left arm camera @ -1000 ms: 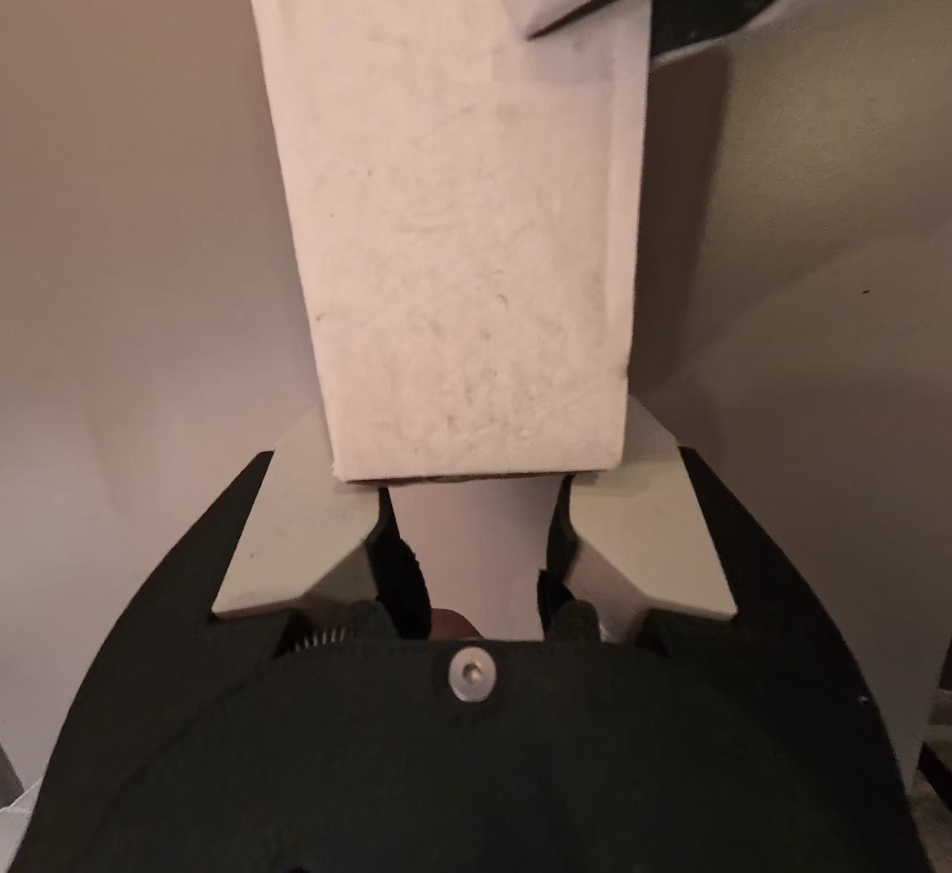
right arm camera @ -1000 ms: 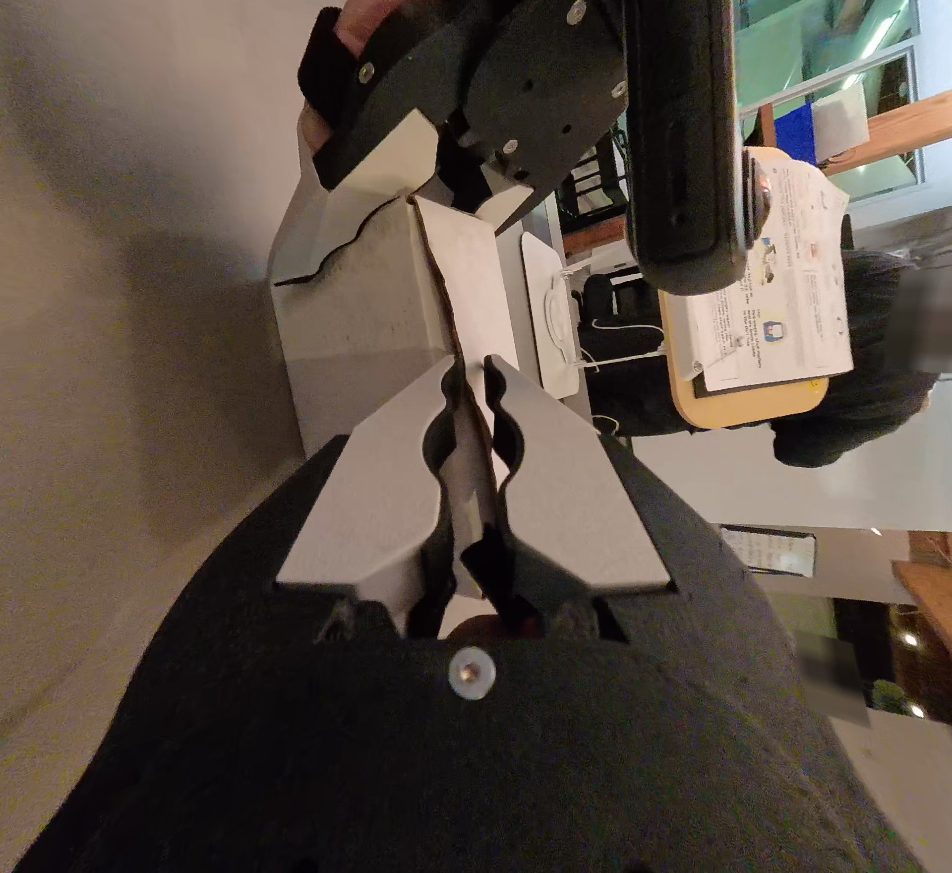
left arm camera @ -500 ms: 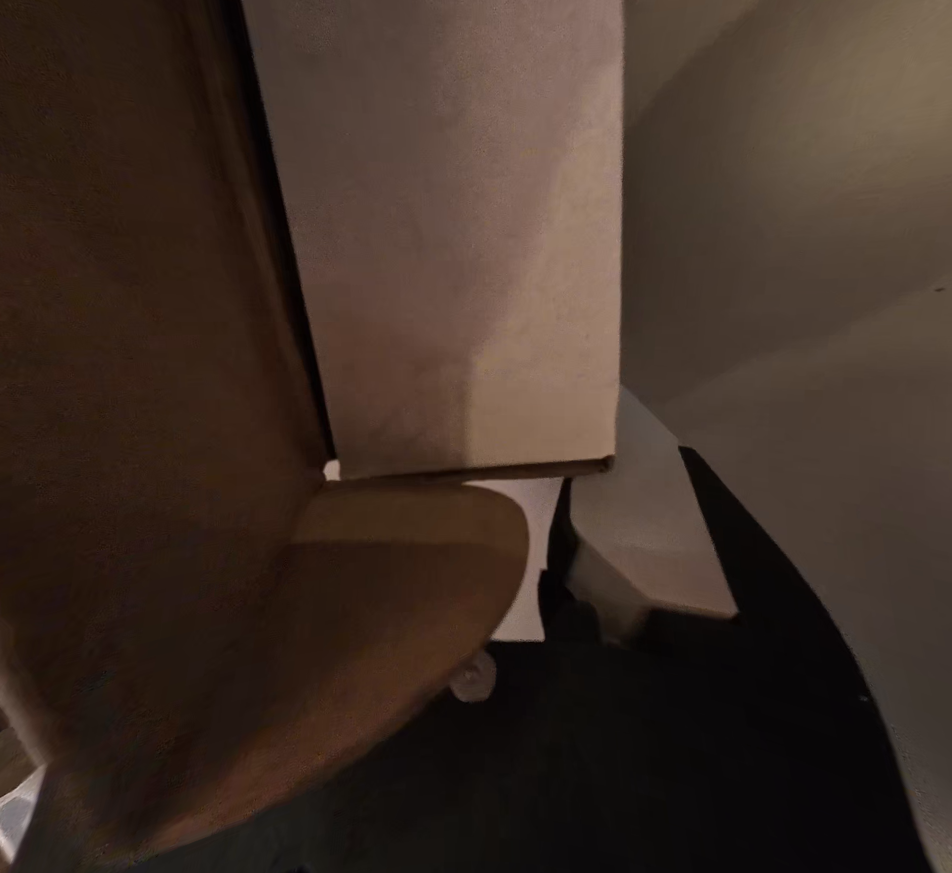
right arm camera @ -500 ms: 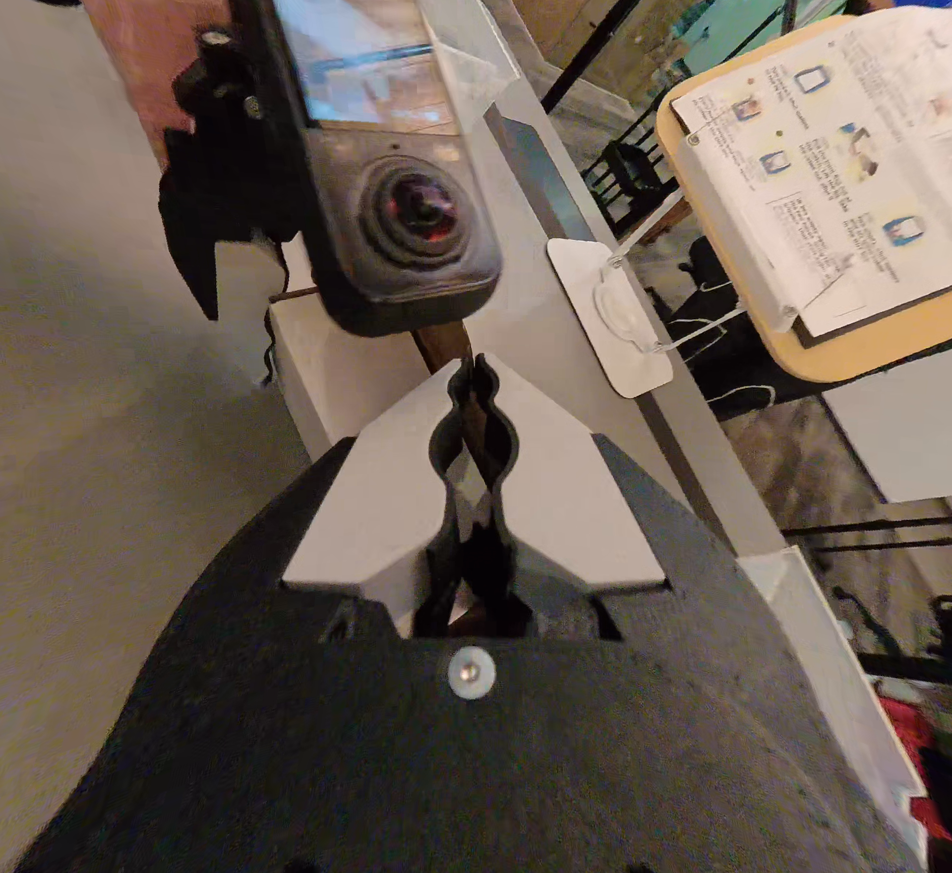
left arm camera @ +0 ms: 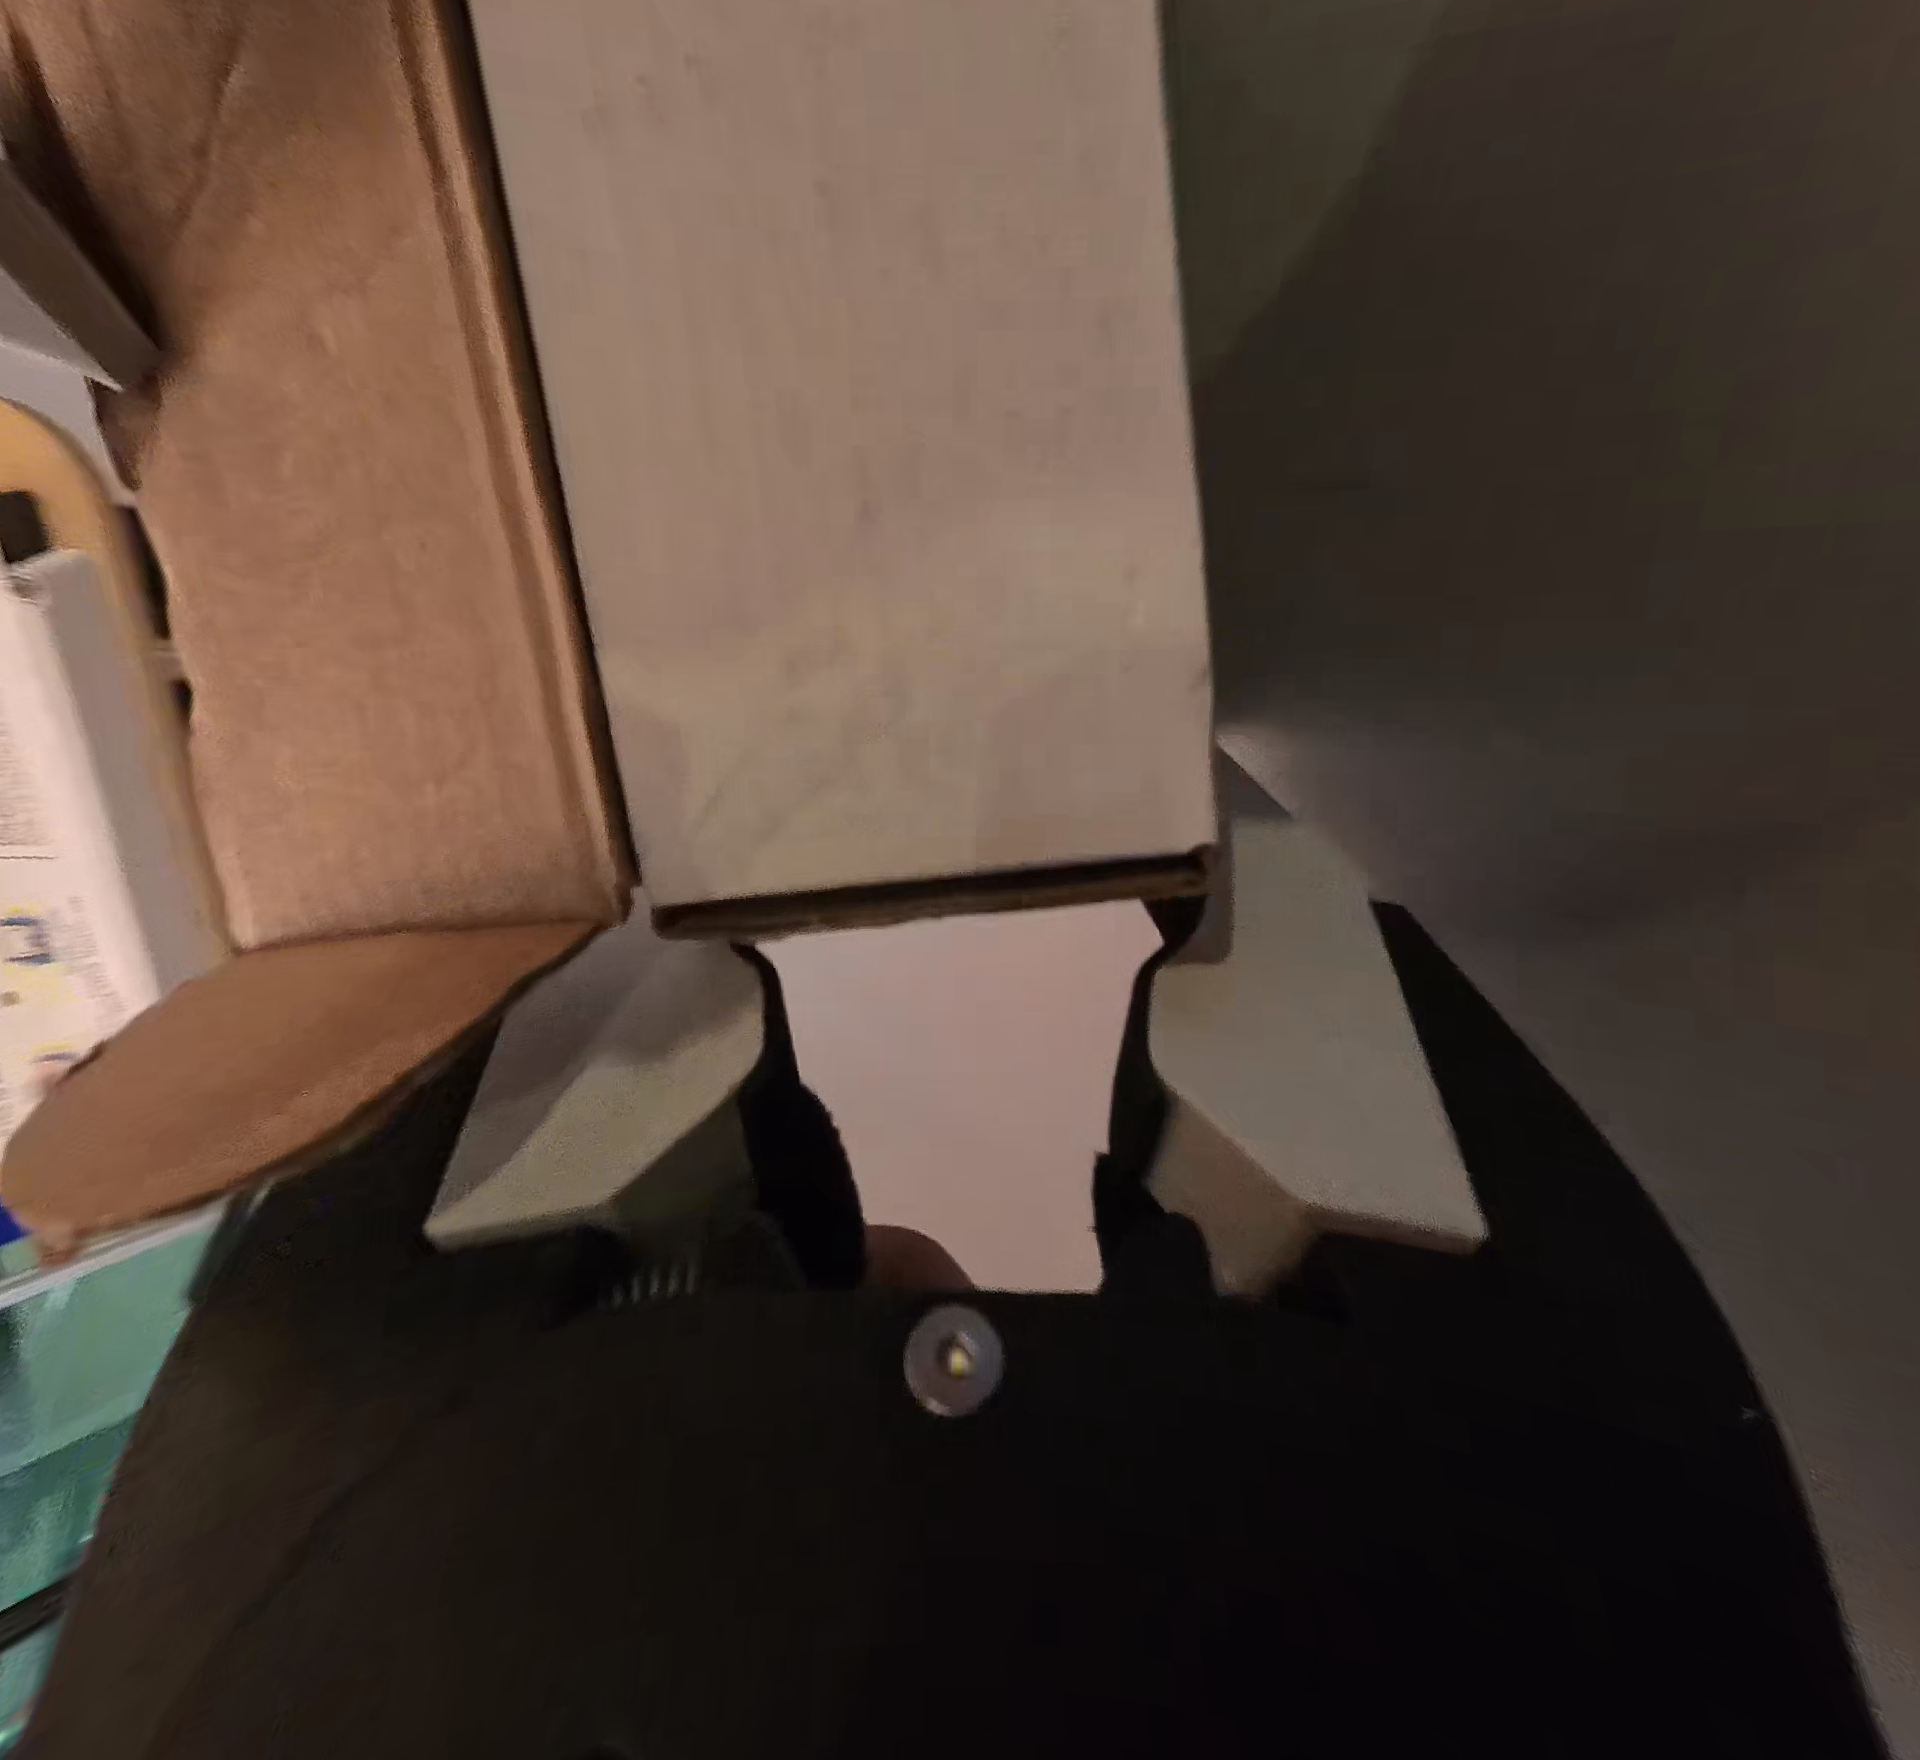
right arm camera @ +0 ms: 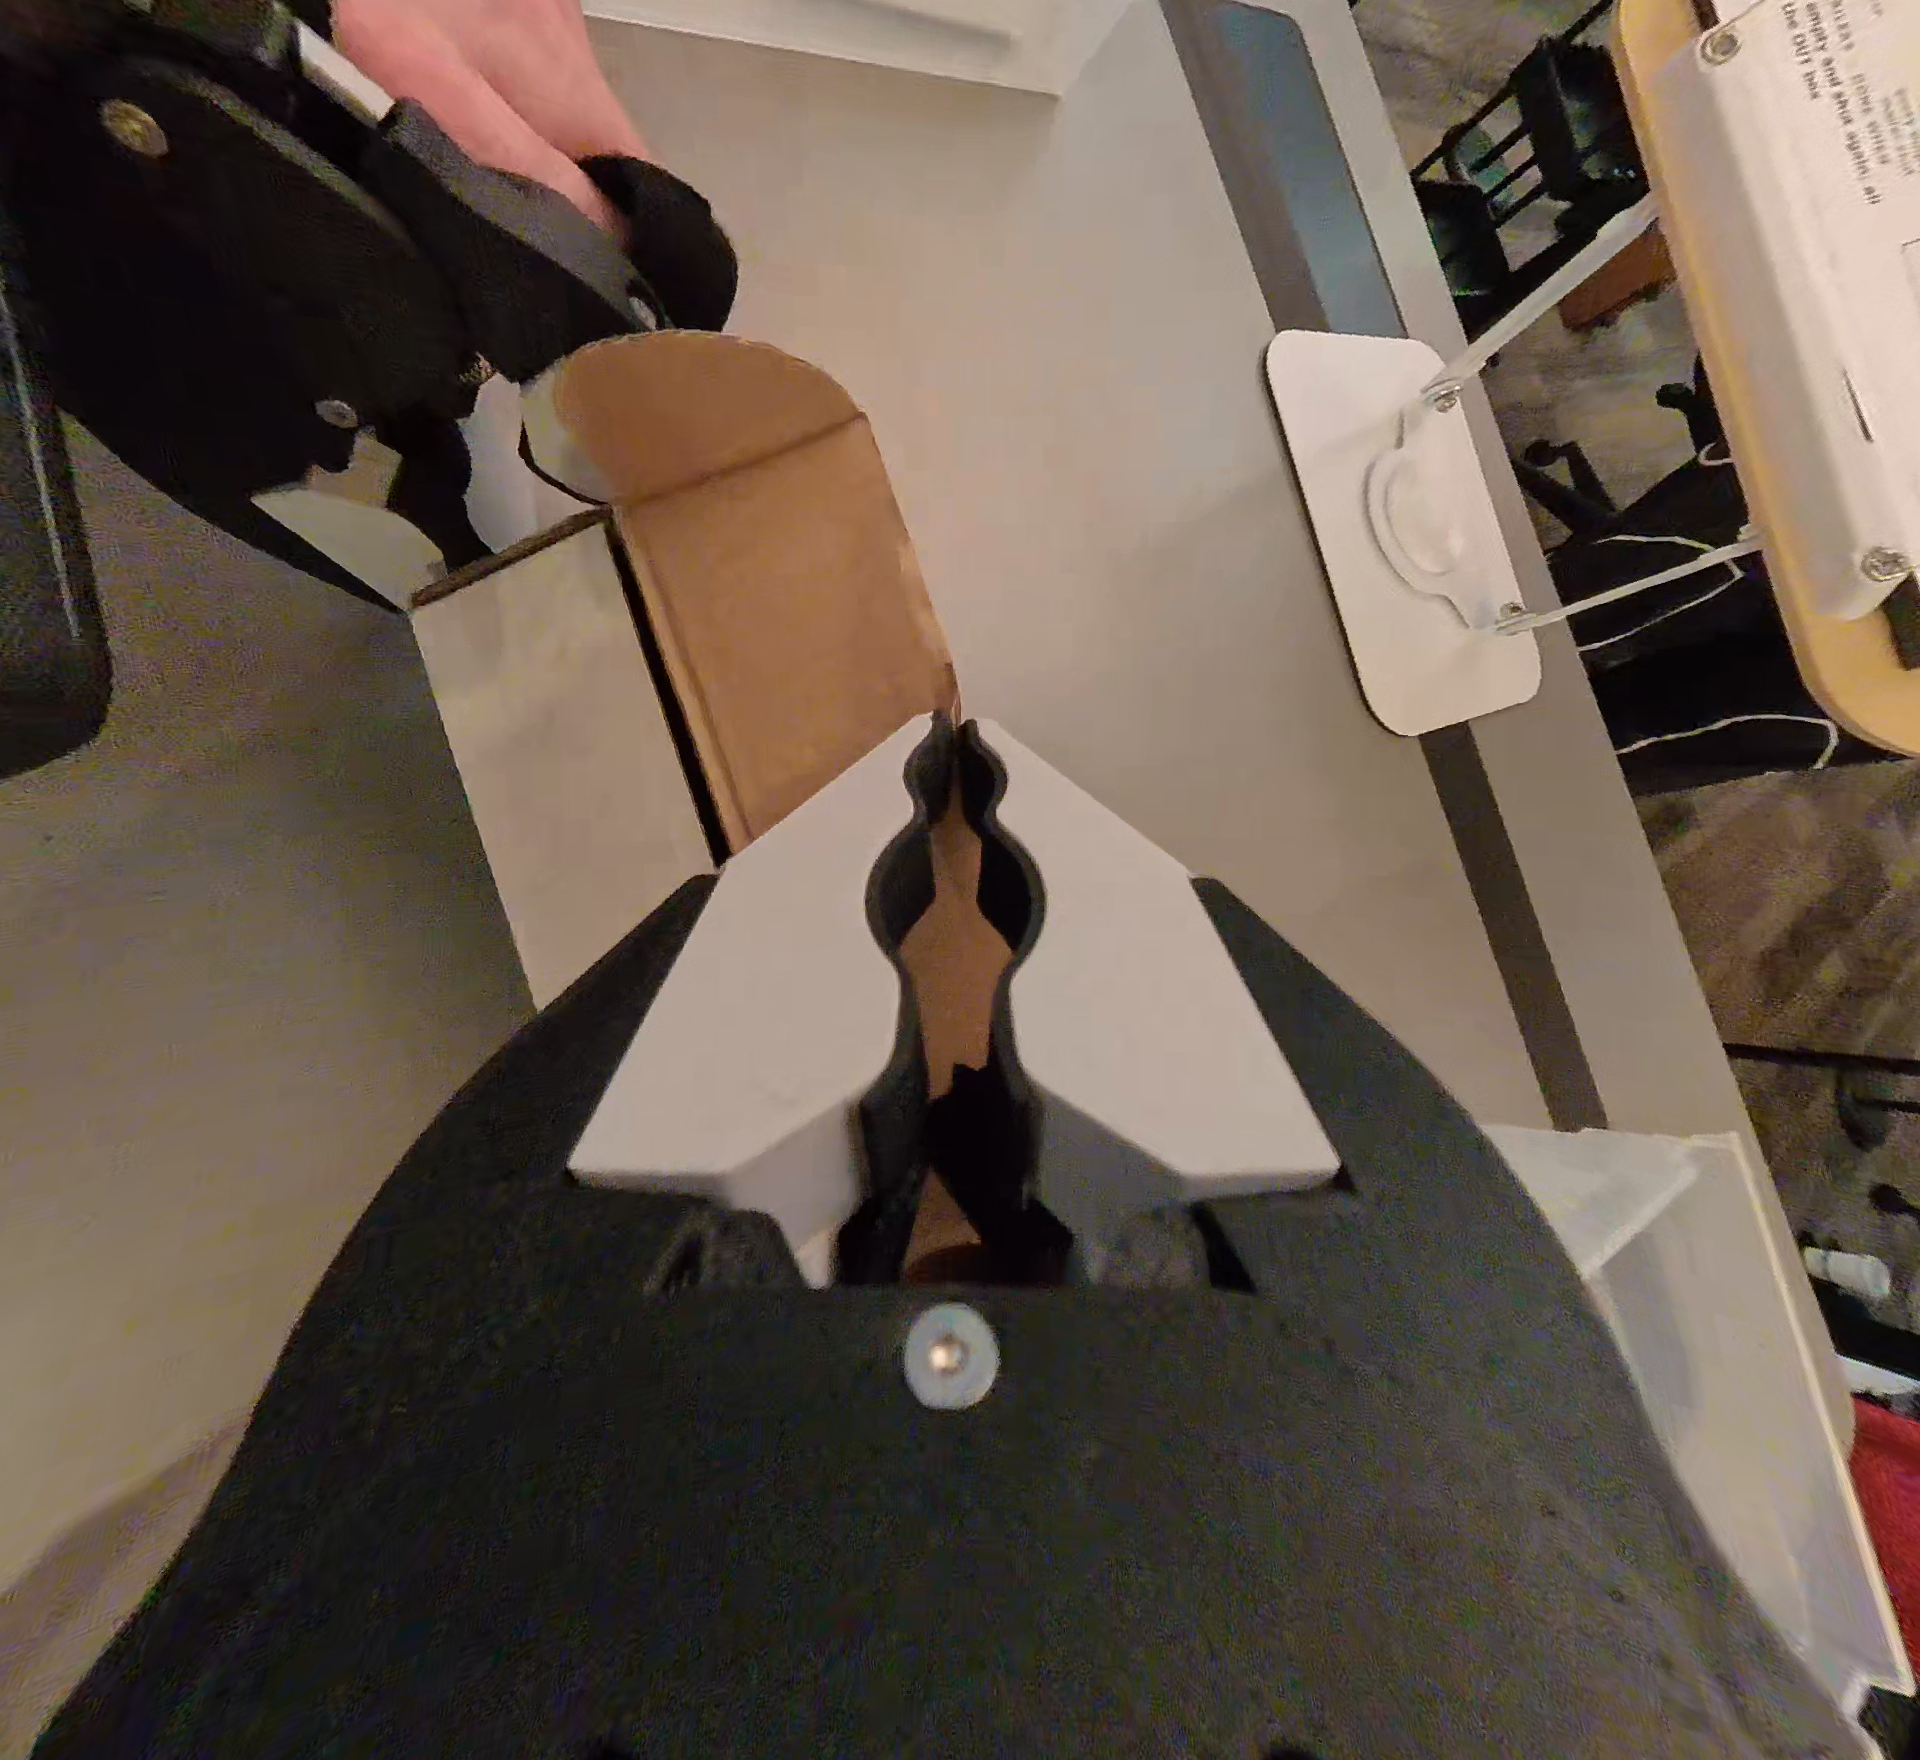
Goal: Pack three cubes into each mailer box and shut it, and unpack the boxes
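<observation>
Brown lid now open, right gripper clamped

Dim, warm indoor light with soft shadows on the surface, motion blur smearing the left wrist view (the right is sharper), wide-angle bending at edges.

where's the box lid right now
In the right wrist view the brown lid stands swung open just ahead of the right gripper, whose fingers pinch its edge; the left gripper grips the box's white wall.

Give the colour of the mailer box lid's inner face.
Plain brown cardboard; the lid shows best in the right wrist view.
</observation>
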### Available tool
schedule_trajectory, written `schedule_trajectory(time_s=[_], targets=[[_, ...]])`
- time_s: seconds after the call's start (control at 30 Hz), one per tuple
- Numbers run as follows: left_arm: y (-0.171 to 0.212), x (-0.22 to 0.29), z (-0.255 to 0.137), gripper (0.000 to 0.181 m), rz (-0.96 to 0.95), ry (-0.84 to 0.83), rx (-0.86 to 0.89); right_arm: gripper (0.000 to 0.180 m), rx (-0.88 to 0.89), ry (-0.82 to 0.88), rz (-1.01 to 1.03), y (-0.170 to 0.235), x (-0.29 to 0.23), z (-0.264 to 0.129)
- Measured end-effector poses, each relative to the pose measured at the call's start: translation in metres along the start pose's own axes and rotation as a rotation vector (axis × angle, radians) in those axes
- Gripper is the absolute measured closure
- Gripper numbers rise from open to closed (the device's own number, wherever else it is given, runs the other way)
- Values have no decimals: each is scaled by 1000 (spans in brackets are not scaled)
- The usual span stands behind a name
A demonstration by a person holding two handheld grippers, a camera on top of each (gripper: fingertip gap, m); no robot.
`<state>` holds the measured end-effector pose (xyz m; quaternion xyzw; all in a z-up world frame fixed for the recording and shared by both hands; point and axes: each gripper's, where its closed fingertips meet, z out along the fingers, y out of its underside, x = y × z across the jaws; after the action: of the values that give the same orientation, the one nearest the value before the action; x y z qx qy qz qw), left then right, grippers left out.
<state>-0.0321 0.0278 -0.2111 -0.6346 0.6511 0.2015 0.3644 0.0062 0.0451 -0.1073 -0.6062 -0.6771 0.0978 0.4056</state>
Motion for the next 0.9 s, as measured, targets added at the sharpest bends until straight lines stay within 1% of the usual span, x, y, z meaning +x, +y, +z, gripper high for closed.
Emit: schedule_trajectory(time_s=[0.1, 0.2, 0.3, 0.37, 0.53, 0.63, 0.8, 0.9], targets=[[-2, -1, -2, 110, 20, -88, 41, 180, 7, -14, 14, 0, -4, -2], [-6, 0, -8, 108, -5, -142, 106, 180, 11, -24, 38, 0, -7, -5], [-4, 4, -18, 113, -25, -150, 151, 180, 32, -45, 59, -1, -10, -7], [-9, 4, -28, 119, -18, -179, 208, 180, 35, -55, 75, 0, -10, -6], [-10, 10, -32, 113, 25, -198, 213, 180, 33, -85, 117, -1, -11, -3], [-13, 10, -35, 121, 57, -222, 220, 180, 35, -90, 137, -4, -9, -3], [-12, 11, -37, 122, 73, -235, 225, 180, 29, -84, 148, -4, -10, -4], [-15, 13, -49, 128, 74, -247, 264, 180, 25, -82, 137, -4, -13, -6]])
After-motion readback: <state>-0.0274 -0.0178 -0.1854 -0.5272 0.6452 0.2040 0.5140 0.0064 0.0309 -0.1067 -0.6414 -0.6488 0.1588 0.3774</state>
